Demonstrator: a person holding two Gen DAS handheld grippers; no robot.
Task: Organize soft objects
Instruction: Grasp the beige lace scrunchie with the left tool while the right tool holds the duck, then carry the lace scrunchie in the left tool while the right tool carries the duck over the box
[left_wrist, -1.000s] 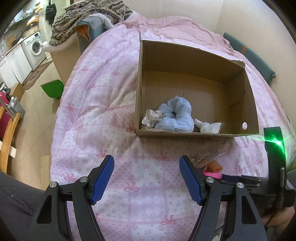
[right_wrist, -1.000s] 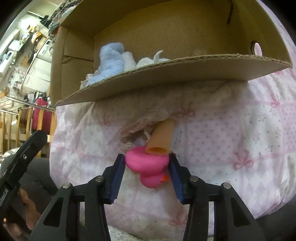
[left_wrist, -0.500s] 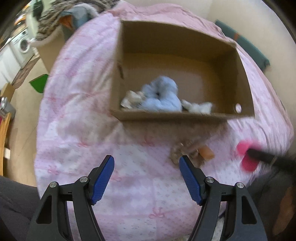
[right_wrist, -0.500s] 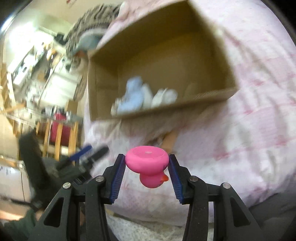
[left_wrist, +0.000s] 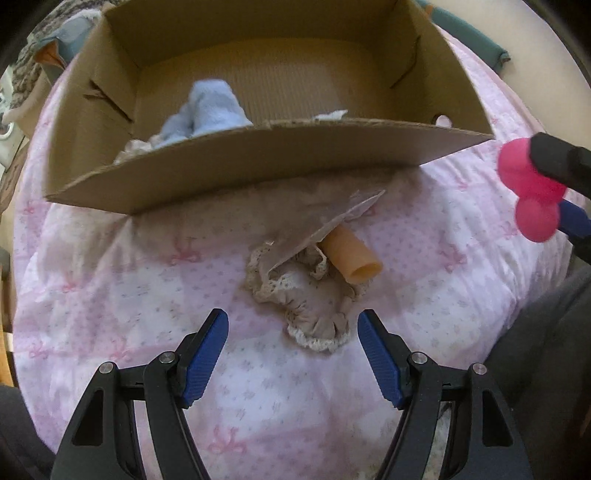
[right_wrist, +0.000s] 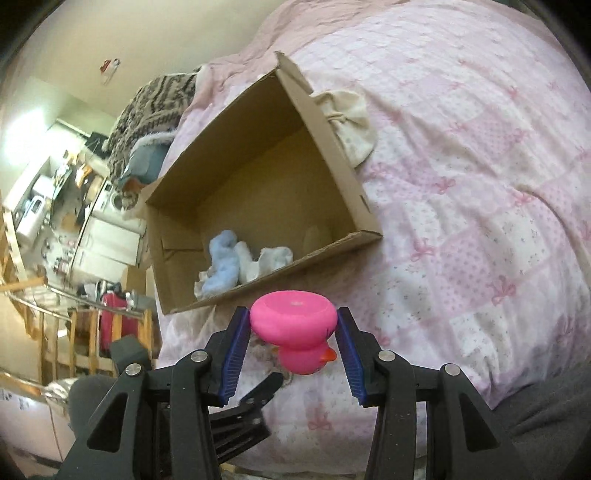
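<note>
Left tongs: left gripper (left_wrist: 293, 345) hangs wide apart and empty, pointing steeply down at the bedding — the lace-edged fabric pouch (left_wrist: 308, 295) lies just ahead of its fingertips, roughly centred between the blue pads, not yet touched.
Right tongs: right gripper (right_wrist: 293, 341) is clamped on the pink rubber duck (right_wrist: 293, 328), pads against both sides of its body, held above the quilt just short of the box's near wall.
Nearer hand: the left, by my reading, for the pouch; the right is already loaded.
Quilt (left_wrist: 110, 280): pink patchwork with bows, soft and puffy.
Cardboard box (left_wrist: 258, 162): open-topped, corrugated, stiff walls, directly beyond the pouch.
Blue cloth (left_wrist: 207, 114): fluffy, bundled against the box's near wall, with white pieces beside it.
Pouch: beige, gathered, limp; a clear wrapper sheet lies over its far edge.
Tube (left_wrist: 351, 254): peach, smooth, hollow-ended — long axis slanting from under the wrapper, touching the pouch.
</note>
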